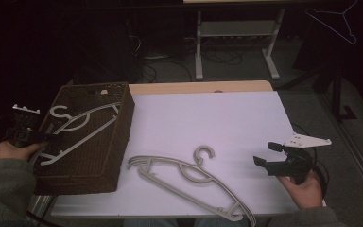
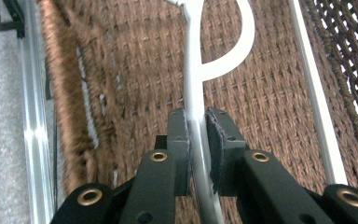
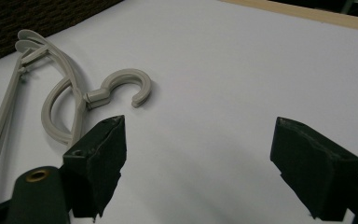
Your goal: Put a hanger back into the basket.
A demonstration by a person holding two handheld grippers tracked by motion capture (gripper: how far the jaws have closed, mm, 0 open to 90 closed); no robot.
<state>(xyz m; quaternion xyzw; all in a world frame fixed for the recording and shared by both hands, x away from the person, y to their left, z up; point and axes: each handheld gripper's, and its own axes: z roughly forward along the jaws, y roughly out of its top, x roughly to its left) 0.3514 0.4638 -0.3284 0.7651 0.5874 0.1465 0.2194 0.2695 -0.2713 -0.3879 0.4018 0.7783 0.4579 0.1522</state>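
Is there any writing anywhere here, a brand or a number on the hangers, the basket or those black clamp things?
None can be read.
The hanger on the table and the hanger in the basket are plain grey plastic with no marking showing.
The woven basket bears no label.
The left gripper and right gripper show brass rivets and black pads, no lettering.

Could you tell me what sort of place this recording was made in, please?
Probably a lab or workshop set up for recording, not a home: a work table under a white sheet, cables on a grey floor, another metal-framed table behind, and a wire hanger hanging in the dark background.
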